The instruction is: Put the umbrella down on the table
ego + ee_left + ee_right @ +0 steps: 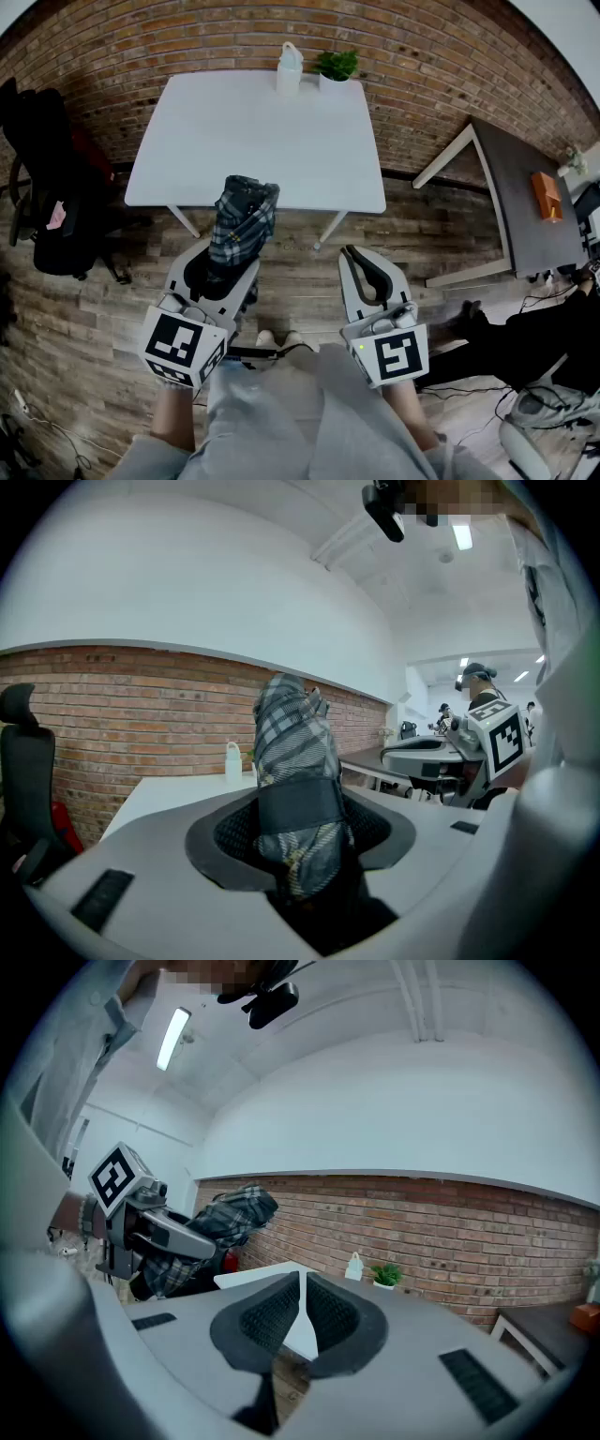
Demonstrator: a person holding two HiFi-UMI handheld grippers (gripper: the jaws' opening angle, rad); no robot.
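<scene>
Left tool [225, 269] tight on the folded plaid umbrella [246, 220] — right tool [364, 262] closed, empty.

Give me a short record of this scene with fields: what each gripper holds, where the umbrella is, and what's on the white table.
Left gripper: shut on the folded plaid umbrella
Right gripper: shut, nothing between its jaws
Umbrella position: held up near the white table's near edge, not resting on it
On the table: white bottle and small potted plant, at the far edge by the brick wall
Task status: umbrella not yet put down
</scene>
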